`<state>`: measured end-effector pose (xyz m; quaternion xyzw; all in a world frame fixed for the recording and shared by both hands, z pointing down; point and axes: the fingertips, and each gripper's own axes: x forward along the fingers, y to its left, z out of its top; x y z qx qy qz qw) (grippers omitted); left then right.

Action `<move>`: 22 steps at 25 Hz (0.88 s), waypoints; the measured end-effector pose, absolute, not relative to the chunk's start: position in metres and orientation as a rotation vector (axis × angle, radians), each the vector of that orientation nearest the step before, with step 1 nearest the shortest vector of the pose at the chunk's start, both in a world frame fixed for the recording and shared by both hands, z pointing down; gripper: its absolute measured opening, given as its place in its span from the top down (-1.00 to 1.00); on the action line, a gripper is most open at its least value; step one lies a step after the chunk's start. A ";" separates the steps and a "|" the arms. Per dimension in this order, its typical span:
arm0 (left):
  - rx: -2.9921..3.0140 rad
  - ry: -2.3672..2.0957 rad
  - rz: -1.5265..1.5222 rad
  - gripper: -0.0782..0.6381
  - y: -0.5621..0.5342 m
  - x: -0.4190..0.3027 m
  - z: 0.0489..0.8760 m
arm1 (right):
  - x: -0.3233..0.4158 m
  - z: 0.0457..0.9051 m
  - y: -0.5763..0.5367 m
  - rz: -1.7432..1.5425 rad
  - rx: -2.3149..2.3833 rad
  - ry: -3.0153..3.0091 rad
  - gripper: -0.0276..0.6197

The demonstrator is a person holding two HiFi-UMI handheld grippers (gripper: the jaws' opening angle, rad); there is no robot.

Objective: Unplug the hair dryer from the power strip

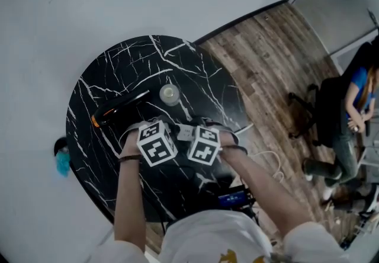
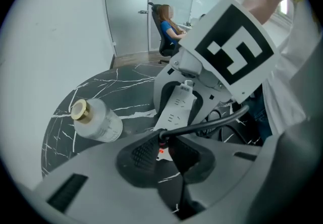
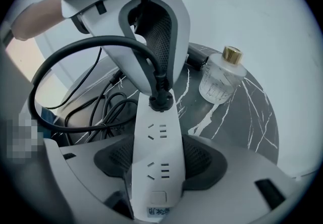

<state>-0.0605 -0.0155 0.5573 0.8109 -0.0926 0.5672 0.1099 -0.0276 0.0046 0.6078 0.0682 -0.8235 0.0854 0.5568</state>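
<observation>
A white power strip (image 3: 156, 132) lies lengthwise between the pads of my right gripper (image 3: 156, 167), which is shut on it. A black plug (image 3: 160, 100) sits in the strip's far socket. My left gripper (image 2: 164, 148) is shut on that plug (image 2: 162, 140), and its cord (image 2: 212, 123) runs off to the right. In the head view both grippers, the left (image 1: 157, 143) and the right (image 1: 204, 145), meet over the strip (image 1: 185, 132) on the black marble table (image 1: 195, 78). The black and orange hair dryer (image 1: 115, 109) lies at the left.
A clear glass bottle with a gold cap (image 1: 169, 95) stands just behind the grippers. Loose black cables (image 3: 86, 107) hang off the table's near side. Beyond the table on the wood floor a person (image 1: 355, 108) sits on an office chair.
</observation>
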 end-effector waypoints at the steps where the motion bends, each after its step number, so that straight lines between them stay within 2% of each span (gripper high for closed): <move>1: 2.391 -0.283 1.696 0.64 -0.014 -0.061 0.557 | -0.028 0.608 0.005 0.199 0.157 -1.943 0.09; 8: 2.390 -0.285 1.616 0.64 -0.017 -0.061 0.557 | -0.028 0.608 0.004 0.197 0.157 -1.950 0.09; 13: 2.400 -0.301 1.693 0.64 -0.013 -0.063 0.556 | -0.028 0.607 0.004 0.188 0.144 -1.943 0.09; 17: 2.397 -0.256 1.599 0.64 -0.017 -0.063 0.559 | -0.026 0.608 0.005 0.191 0.139 -1.927 0.09; 22: 2.405 -0.276 1.690 0.64 -0.012 -0.062 0.553 | -0.027 0.607 0.005 0.191 0.126 -1.933 0.09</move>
